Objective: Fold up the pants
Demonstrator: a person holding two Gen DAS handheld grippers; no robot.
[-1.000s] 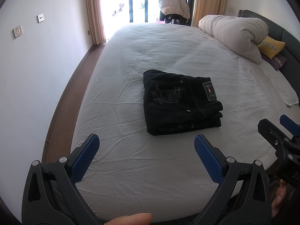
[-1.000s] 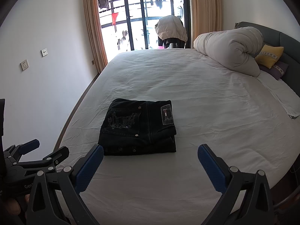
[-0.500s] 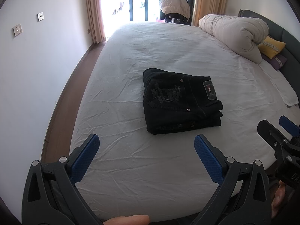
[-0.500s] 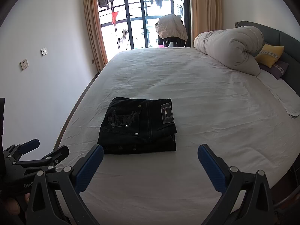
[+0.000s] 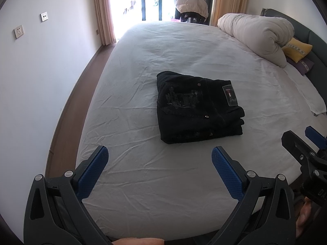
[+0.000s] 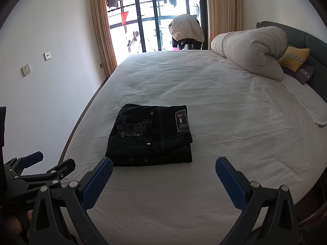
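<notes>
Black jeans (image 5: 196, 108) lie folded into a compact rectangle on the white bed, back pocket and waist label facing up; they also show in the right wrist view (image 6: 151, 136). My left gripper (image 5: 160, 159) is open and empty, held back near the bed's front edge, apart from the jeans. My right gripper (image 6: 163, 171) is open and empty, just short of the jeans' near edge. Each gripper shows at the side of the other's view, the right one (image 5: 302, 145) and the left one (image 6: 45, 163).
White bed sheet (image 5: 163, 183) with wrinkles. A rolled duvet (image 5: 255, 34) and a yellow pillow (image 5: 296, 49) lie at the far right by the headboard. A wall (image 5: 30, 81) and a wooden floor strip run along the left. A balcony door stands at the far end.
Both grippers have drifted back very slightly from the jeans. The jeans have not moved and both grippers stay open.
</notes>
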